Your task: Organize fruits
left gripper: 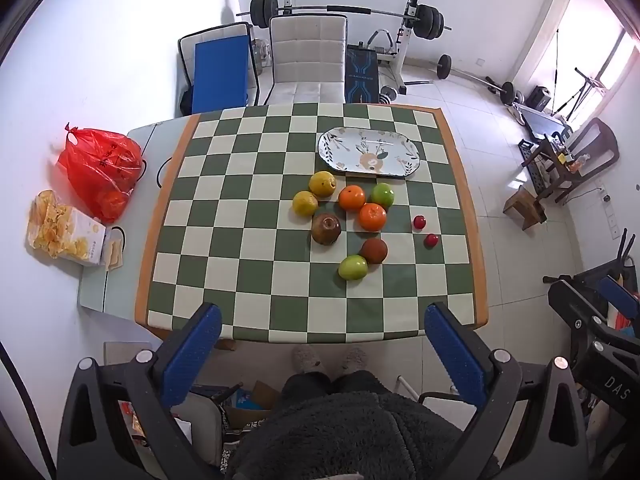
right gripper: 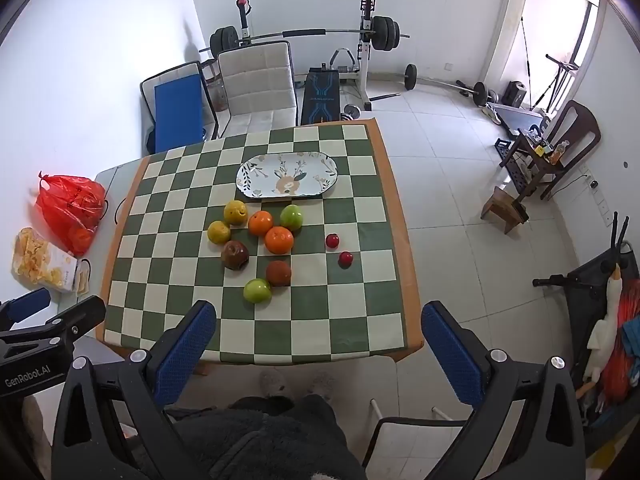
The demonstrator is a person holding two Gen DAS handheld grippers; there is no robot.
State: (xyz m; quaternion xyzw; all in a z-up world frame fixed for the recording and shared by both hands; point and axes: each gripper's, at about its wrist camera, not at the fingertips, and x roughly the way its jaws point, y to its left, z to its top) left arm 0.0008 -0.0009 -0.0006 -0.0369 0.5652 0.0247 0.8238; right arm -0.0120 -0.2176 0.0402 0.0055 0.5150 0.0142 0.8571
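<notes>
Both tongs (left gripper: pixel 322 320) (right gripper: pixel 318 318) hang open, empty; better take the apple (right gripper: pixel 257 290) first, plate (right gripper: pixel 286 176) at twelve o'clock.

Two oranges (left gripper: pixel 352 197), two green apples (left gripper: pixel 383 195), two yellow fruits (left gripper: pixel 322 183), two brown fruits (left gripper: pixel 326 229), two small red fruits (left gripper: pixel 419 222), one plate (left gripper: pixel 332 148).

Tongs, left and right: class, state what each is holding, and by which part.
Nothing is held. The left tongs and right tongs are both open, above the table's near edge; all fruit lies loose on the checkered cloth.
</notes>
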